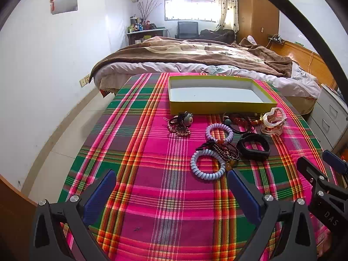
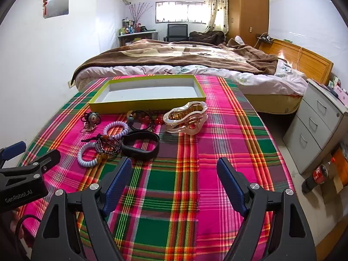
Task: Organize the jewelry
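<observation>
With the yellow box (image 1: 217, 106) empty, sorting seems unstarted: left gripper (image 1: 171, 187) and right gripper (image 2: 174, 176) hover spread, holding nothing, probably due for the near spiral hair tie (image 1: 207, 163).

My two wrist cameras sit low over the near worktop (image 1: 165, 195) edge, tilted down toward twelve o'clock; both share the yellow tray (image 1: 217, 106) and the bed (image 2: 174, 56) beyond.

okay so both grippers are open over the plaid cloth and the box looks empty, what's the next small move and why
Probably ease the left gripper forward and down onto the near lilac coil hair tie. It lies closest ahead of those open jaws, largely free of the bead pile, and the yellow box behind holds nothing yet. The right gripper is open over bare cloth.
</observation>
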`<state>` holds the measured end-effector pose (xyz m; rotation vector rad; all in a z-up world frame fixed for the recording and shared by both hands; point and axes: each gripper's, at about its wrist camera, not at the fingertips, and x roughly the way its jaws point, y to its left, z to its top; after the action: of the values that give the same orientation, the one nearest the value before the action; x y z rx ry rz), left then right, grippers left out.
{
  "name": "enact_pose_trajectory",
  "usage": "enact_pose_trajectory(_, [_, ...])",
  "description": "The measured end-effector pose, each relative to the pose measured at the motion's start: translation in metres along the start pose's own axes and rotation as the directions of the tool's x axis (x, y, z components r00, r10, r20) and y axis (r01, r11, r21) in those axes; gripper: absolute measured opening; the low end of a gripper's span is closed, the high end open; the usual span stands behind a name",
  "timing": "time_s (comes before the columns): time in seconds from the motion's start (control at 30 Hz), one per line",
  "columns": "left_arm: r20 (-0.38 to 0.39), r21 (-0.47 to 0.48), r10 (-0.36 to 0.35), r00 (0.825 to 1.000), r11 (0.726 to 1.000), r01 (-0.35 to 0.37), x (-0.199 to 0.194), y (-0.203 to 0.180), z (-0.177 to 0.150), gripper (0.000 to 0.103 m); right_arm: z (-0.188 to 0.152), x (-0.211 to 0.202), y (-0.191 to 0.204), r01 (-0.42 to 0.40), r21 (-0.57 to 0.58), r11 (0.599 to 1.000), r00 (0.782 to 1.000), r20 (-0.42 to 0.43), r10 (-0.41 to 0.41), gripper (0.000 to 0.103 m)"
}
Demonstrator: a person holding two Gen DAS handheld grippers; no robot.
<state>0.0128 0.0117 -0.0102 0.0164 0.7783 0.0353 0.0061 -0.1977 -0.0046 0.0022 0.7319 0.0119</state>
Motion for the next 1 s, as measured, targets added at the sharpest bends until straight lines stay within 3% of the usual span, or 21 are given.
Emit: enact_pose_trajectory(1.0, [0.001,0.004,0.002,1.000,1.000,-0.002,-0.0016,-0.0010,-0.0001,0.103,0.0011,-0.0021,-0.0005,-0.003,0.001,1.000,1.000,0.003,0.003,0.081])
